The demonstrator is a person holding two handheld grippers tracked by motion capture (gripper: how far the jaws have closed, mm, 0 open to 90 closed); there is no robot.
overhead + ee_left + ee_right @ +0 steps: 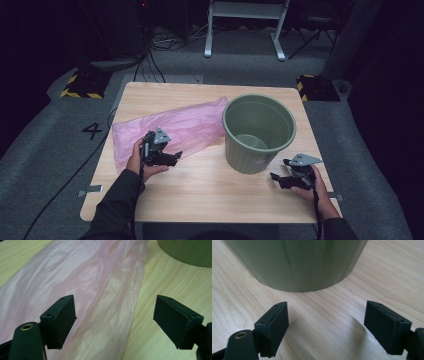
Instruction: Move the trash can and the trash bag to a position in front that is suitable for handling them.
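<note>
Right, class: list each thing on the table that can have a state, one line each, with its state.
Pink bag: lying flat, unopened, not gripped.
Green bin: upright, empty, no liner.
Left tongs: open, over the bag's edge.
Right tongs: open, facing the bin's base, apart from it.

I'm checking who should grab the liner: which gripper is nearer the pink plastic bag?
Left. The left gripper hangs open over the pink plastic bag, at its near edge. The right gripper is open beside the green bin, across from the bag.

"4" on the floor (60,135)
</note>
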